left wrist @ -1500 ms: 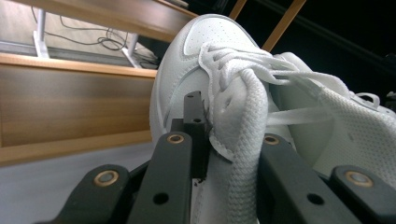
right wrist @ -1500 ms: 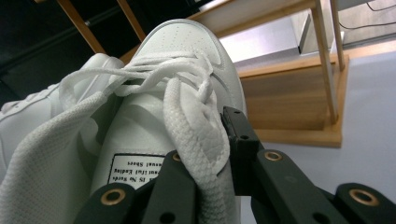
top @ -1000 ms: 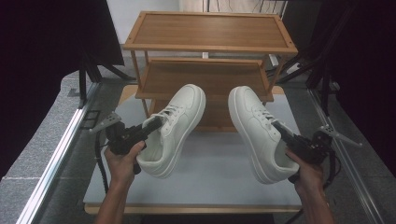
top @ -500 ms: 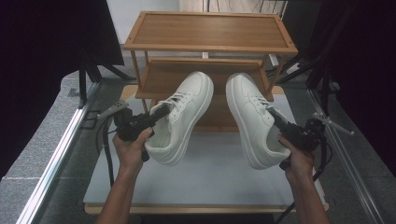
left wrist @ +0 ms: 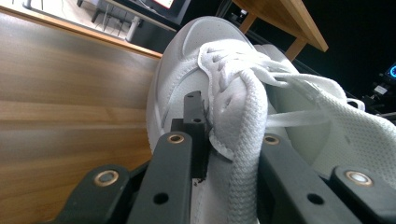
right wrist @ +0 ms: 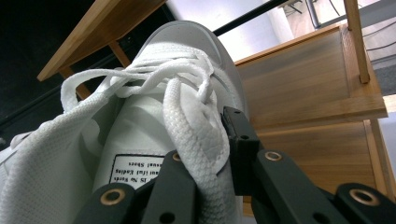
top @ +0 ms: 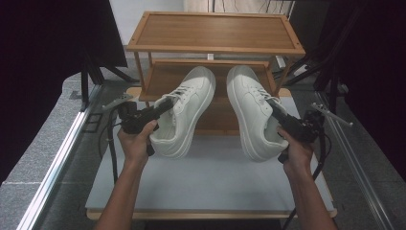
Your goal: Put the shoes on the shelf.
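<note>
- I see the three-tier wooden shoe rack [top: 215, 31] at the far end of the work area, its slatted brown shelves facing me; its middle shelf [top: 163, 79] lies behind both shoes.
- The pale grey rectangular table top [top: 206, 184] lies below the shoes, and both of the person's forearms come in over it.
- The left white low-top lace-up sneaker [top: 184, 112] is held clear of the table, toe pointing toward the rack's middle shelf, sole turned toward the outer left.
- The right white low-top lace-up sneaker [top: 251, 110] is likewise held off the table, just beside the left one with a narrow gap between them, toe toward the same shelf.
- The left black hand-held gripper [top: 163, 108] is clamped narrow on the left sneaker's upper edge by the laces; in the left gripper view the padded collar and eyelet flap [left wrist: 233, 116] are pinched between the jaws.
- The right black hand-held gripper [top: 277, 112] is closed the same way on the right sneaker's collar; the right gripper view shows the woven edge [right wrist: 196, 126] squeezed between the jaws, with the printed tongue label [right wrist: 135, 170] beside it.
</note>
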The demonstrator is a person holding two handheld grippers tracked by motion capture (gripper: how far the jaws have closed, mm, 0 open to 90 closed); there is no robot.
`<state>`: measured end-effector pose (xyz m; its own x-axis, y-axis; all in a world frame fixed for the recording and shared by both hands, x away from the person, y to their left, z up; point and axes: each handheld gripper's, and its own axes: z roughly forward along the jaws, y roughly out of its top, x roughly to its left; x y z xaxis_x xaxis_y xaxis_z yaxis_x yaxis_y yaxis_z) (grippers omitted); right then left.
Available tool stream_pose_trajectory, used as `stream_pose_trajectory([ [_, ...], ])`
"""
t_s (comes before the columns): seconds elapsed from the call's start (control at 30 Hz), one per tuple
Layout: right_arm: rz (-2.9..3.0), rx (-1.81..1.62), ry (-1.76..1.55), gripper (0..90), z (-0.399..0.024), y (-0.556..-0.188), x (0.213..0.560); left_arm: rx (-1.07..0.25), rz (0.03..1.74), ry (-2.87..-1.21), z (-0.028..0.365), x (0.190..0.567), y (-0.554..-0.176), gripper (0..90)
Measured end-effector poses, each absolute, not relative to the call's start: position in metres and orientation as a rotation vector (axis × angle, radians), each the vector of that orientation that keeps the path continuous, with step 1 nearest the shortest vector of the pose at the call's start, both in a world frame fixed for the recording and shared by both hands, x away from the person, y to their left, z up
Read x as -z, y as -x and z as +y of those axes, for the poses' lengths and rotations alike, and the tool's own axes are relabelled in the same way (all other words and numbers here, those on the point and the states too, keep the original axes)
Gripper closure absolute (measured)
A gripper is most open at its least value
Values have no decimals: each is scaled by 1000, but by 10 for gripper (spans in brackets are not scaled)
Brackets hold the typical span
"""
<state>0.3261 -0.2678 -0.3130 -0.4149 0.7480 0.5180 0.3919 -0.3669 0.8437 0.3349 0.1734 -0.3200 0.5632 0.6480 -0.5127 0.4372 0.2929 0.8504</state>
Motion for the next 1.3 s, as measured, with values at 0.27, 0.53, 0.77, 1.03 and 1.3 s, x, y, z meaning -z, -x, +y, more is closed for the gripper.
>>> stream_pose_trajectory([
  [0.27, 1557, -1829, -1531, 822, -258, -335, 311, -188, 1061, -1294, 172, 319, -341, 814],
  [0.53, 1524, -1821, -1575, 821, -253, -348, 311, -212, 1084, -1287, 166, 317, -350, 813],
  [0.77, 1515, -1807, -1585, 820, -247, -360, 308, -225, 1093, -1276, 159, 313, -359, 811],
  [1.03, 1516, -1783, -1602, 819, -240, -370, 307, -219, 1108, -1268, 147, 311, -371, 810],
  [1.3, 1497, -1741, -1625, 818, -229, -383, 302, -257, 1128, -1276, 137, 306, -383, 810],
])
